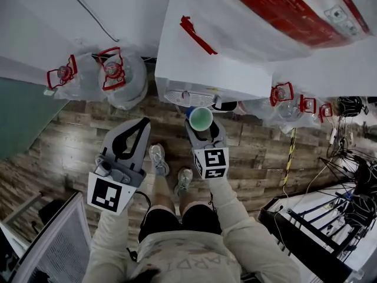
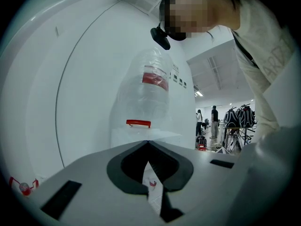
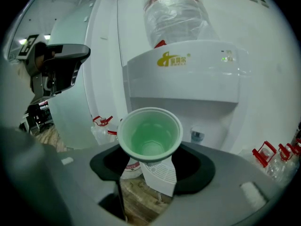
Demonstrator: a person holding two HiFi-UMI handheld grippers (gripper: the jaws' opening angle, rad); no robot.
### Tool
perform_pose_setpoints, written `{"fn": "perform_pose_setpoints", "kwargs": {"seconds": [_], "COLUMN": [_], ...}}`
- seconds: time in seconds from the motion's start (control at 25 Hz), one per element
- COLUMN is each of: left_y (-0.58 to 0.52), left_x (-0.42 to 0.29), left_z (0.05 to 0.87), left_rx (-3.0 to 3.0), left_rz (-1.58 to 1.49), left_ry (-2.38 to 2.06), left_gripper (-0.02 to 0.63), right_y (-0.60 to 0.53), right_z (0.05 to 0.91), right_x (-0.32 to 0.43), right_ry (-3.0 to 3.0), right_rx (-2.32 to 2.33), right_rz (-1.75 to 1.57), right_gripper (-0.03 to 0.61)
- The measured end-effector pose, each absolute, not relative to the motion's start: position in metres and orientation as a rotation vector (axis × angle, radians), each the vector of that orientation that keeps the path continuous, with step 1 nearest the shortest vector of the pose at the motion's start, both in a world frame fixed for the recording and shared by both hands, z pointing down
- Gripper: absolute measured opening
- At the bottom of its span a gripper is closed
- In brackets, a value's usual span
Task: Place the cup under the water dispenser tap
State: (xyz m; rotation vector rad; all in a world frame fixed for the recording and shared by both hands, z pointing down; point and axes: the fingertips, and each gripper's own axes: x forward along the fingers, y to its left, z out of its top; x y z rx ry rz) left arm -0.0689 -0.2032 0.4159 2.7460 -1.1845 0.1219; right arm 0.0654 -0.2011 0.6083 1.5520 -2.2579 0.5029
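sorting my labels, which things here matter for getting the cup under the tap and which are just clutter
In the job: green cup, right claw gripping it, water dispenser, its tap.
Lying about: water bottles on the floor, cables, shut left claw.

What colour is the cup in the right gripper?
Pale green inside with a whitish rim; the cup shows best in the right gripper view.

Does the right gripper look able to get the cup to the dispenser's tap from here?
Probably yes. The right gripper holds the green cup facing the dispenser's open recess. The tap and drip tray show just beyond it, with nothing between.
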Motion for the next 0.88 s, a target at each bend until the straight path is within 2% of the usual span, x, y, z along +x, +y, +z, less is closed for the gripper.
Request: {"fn": "perform_pose_setpoints", "kwargs": {"seconds": [0.88], "left_y": [-0.176], "left_x": [-0.077], "left_z": [0.501], "left_rx": [2.754], "left_rz": [0.18], "left_ry": [-1.11], "left_gripper": [0.005], "right_y": [-0.22], "right_z": [0.731], "right_x": [0.063], "right_ry": [-2.165], "right_rx": [1.578], "right_rz": [0.562], "right_gripper": [0.287]}}
